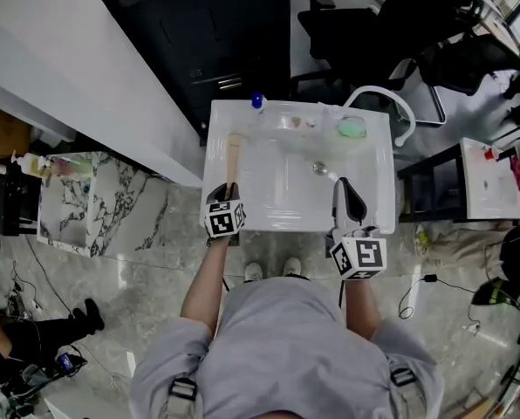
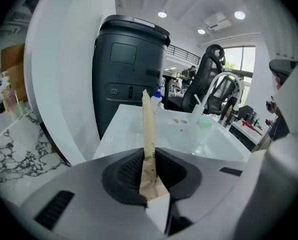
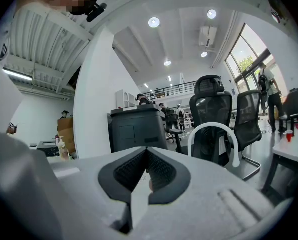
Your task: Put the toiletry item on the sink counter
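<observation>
The left tool (image 2: 150,156) is clamped on the lower end of a long, slim packet (image 2: 148,119) wrapped in brown paper. The packet projects straight out from the jaws. In the head view it extends over the left ledge of the white bench (image 1: 215,160), beside the sink basin (image 1: 282,190); whether it touches the ledge cannot be determined. The right tool (image 3: 145,159) is closed and empty, above the basin's front right edge. A green item (image 1: 352,127) and a blue-capped bottle (image 1: 257,102) sit on the rear ledge.

Glossy counter (image 1: 220,177), paper-wrapped toiletry item (image 1: 234,157)
</observation>
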